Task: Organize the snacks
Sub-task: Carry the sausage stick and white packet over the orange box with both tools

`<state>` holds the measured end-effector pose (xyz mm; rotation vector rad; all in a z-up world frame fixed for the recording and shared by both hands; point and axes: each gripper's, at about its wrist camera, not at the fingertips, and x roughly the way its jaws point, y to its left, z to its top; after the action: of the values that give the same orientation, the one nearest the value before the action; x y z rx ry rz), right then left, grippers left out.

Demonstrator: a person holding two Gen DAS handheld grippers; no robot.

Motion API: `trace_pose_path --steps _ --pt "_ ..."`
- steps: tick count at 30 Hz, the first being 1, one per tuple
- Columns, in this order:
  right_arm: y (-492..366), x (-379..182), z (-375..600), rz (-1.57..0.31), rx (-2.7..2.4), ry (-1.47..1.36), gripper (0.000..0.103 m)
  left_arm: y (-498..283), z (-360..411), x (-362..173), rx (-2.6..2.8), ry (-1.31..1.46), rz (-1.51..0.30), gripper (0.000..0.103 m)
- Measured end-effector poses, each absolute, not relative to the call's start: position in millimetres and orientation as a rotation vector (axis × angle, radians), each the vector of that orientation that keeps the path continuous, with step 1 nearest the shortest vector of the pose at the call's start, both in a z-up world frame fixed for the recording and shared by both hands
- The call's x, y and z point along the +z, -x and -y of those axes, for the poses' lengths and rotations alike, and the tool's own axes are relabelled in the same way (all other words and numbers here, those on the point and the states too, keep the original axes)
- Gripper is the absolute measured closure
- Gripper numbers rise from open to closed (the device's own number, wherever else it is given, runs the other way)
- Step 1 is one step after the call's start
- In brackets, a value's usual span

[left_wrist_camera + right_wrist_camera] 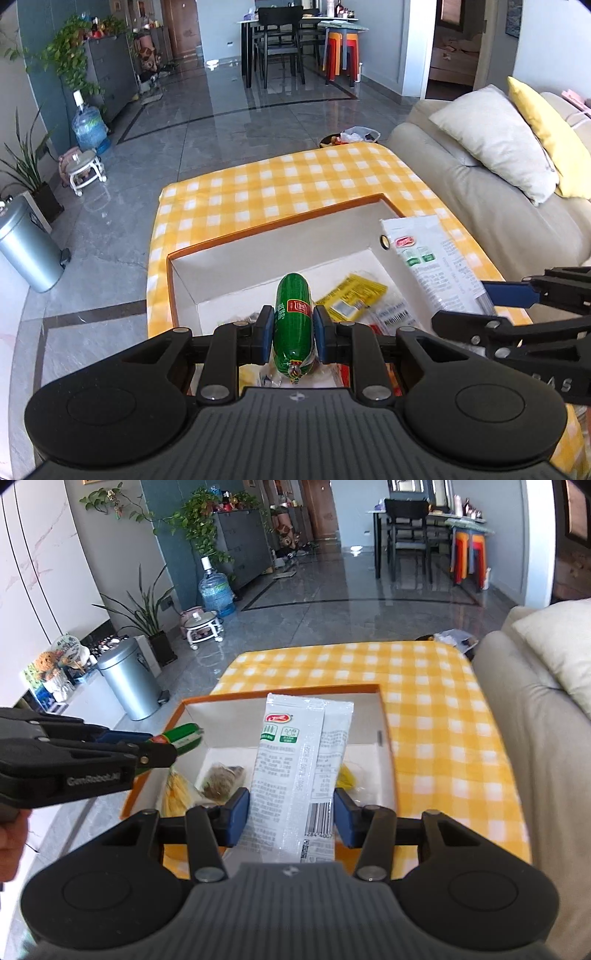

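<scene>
The blue-padded fingers (266,334) of the left gripper (293,332) are pinching tight on a short green plastic-wrapped sausage with a red label (293,325), and it is sitting lengthwise between them, nose pointing away from the camera, clipped end toward it. Over on the other side, the right gripper (291,818) is clamping its blue pads (238,818) partway in on a long white plastic snack packet with green icons, printed text and a barcode (295,771), the packet standing up flat between the jaws and leaning away.

Both loads are hanging over the shallow white cardboard box with an orange rim (258,230), which is resting on the yellow-and-white checked tablecloth (280,181). Down inside the box, a yellow crinkled wrapper (354,295) is lying near the right wall, and from the right wrist view a brownish clear-wrapped snack (223,777) is lying on the box floor, with a yellow bag (177,788) just beside it at the left wall.

The two grippers are working side by side, near each other, each showing at the edge of the other's view. A beige sofa with a cream cushion (491,140) is running along the table's right side.
</scene>
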<state>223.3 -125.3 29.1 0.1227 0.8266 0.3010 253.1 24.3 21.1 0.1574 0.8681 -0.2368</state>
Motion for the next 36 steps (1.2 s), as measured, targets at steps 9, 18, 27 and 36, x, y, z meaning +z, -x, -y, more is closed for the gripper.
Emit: trace_pose_path --steps 9,18,27,36 --pt "-284 -4 94 -0.94 0.354 -0.076 0.056 -303 -36 -18 -0.238 -0.075 -0.984 0.079" --pt "-331 -54 75 -1.077 0.357 0.061 0.056 -331 -29 -61 -0.223 -0.087 -1.106 0.079" --pt "-355 -80 74 -1.139 0.357 0.104 0.056 -347 -21 -79 -0.23 -0.123 -1.145 0.079" --pt "-358 -90 72 -1.178 0.361 0.131 0.055 -348 -19 -94 -0.212 -0.112 -1.186 0.079"
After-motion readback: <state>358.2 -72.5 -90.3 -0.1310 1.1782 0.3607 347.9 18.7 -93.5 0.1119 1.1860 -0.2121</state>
